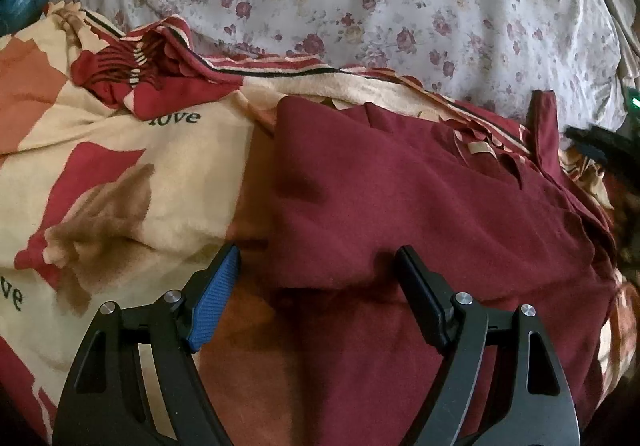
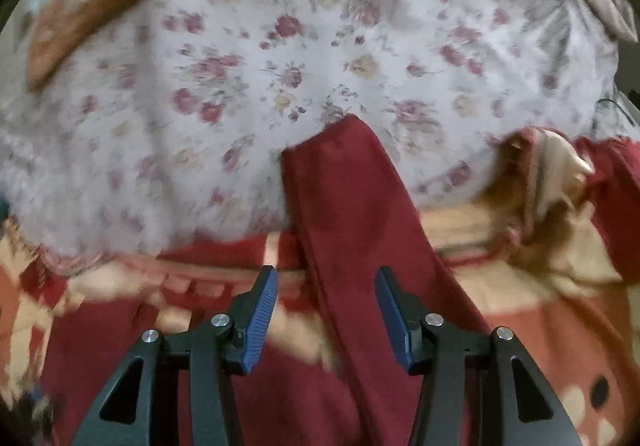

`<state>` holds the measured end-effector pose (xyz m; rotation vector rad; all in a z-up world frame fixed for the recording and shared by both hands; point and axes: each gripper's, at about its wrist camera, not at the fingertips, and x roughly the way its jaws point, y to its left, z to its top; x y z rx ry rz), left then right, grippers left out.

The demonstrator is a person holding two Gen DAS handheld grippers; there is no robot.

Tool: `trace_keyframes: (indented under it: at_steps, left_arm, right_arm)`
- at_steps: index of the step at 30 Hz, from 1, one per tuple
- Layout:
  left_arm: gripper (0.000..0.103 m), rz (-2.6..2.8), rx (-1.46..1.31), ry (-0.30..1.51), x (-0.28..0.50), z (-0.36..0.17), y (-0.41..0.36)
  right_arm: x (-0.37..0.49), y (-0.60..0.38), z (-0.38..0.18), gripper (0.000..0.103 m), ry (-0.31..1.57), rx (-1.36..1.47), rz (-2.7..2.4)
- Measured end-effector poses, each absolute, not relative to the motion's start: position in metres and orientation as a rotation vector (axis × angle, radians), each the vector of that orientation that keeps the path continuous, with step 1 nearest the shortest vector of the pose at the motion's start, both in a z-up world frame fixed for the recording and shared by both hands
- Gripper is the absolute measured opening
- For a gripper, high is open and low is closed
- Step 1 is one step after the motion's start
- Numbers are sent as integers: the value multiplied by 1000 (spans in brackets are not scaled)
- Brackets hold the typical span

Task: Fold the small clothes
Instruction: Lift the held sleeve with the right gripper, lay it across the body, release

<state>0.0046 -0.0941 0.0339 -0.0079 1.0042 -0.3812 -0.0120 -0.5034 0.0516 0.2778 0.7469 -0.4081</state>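
In the left wrist view the left tool (image 1: 318, 258) stands wide open and holds nothing, its fingers straddling the near edge of a maroon garment (image 1: 400, 198) that lies partly folded across the centre and right of the frame on a cream-and-red blanket (image 1: 120, 174). In the blurred right wrist view the right tool (image 2: 326, 278) is also spread open and empty, with a maroon sleeve (image 2: 344, 198) running up between its fingers from the lower centre onto the floral sheet (image 2: 280, 58) filling the upper frame.
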Motion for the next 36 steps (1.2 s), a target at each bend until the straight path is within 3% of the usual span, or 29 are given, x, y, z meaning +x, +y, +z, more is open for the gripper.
trace_keyframes:
  at_steps: [10,11,13,15,23,31,36]
  left_arm:
    - [80,-384,-27,1019,9,30,-95]
    - [80,-383,-27,1019,9,30,-95]
    - [80,-381,-24,1016,8,30,-95]
    - [80,-380,-22,1013,8,30,-95]
    - [80,-366,-34,976,3,40,-89]
    - [80,-372,-111,925,-4,61,-72]
    - [80,-361,-174,912,-4,68,-55]
  right_arm:
    - [70,-530,26,49,775,234,-395]
    - [69,-530,26,46,774,236,-377]
    - [63,-535,29,14,772,234,-346]
    - [51,-547,36,10,766,301,-307]
    - [-40,-540,120,10,587,472,-72]
    - [-118,-451,229,10,490,369,237]
    - [-113,-376,225,10,573,293,394]
